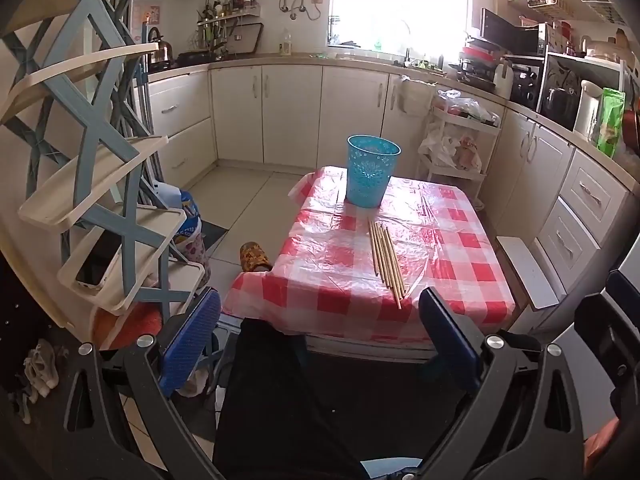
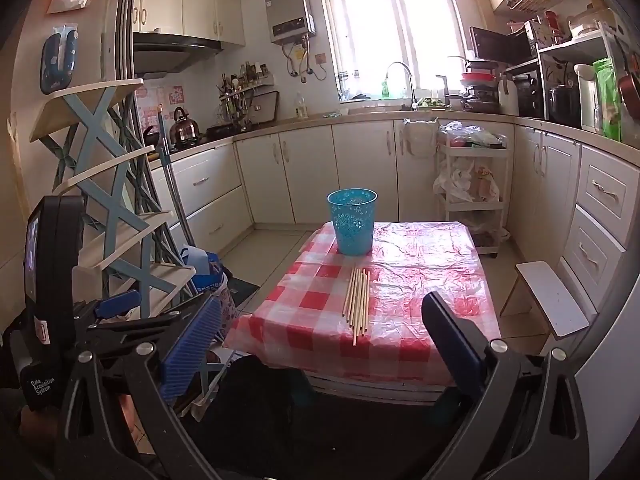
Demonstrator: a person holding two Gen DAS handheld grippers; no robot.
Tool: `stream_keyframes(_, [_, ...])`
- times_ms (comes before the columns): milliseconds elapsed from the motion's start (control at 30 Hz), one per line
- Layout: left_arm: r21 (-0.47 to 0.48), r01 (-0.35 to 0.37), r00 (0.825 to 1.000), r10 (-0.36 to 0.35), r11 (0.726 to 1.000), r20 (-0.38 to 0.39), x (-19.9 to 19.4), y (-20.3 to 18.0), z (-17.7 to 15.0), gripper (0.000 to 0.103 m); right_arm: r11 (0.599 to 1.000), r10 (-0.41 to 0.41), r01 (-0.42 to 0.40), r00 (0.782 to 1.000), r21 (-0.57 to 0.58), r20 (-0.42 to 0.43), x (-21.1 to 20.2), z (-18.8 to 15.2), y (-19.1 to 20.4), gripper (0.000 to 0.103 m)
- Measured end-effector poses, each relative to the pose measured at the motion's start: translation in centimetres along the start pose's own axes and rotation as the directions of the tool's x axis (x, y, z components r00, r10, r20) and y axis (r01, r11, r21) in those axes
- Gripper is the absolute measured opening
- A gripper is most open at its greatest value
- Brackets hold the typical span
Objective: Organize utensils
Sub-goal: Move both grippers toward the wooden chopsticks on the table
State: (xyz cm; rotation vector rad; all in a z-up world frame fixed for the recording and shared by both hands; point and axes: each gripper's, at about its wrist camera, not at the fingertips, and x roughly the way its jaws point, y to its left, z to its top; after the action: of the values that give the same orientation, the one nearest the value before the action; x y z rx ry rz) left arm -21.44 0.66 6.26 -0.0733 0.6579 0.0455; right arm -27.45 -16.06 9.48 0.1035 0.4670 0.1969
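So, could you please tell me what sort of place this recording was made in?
Most likely a home kitchen: white base cabinets run under a counter with a sink faucet by the window, a kettle sits near the range hood, and a small table with a red checked cloth holds chopsticks.

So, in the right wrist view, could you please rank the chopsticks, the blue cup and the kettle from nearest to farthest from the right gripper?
1. Chopsticks: lying on the checked tablecloth, just ahead of the open right gripper.
2. Blue cup: upright at the table's far end.
3. Kettle: on the far-left counter.
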Motion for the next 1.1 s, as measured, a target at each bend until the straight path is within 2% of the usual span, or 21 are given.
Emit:
stream_keyframes(333, [0.000, 0.000, 1.000, 0.000, 1.000, 0.000, 0.03, 0.01, -0.13, 0.095, 1.000, 0.003, -0.003, 1.000, 0.003, -0.005, -0.13, 0.87, -0.20, 0.096])
stream_keyframes(1100, [-0.001, 0.001, 1.000, -0.001, 1.000, 0.000, 0.02, -0.01, -0.10, 0.095, 1.000, 0.003, -0.003, 1.000, 0.001, -0.005, -0.18, 0.60, -0.32, 0.096])
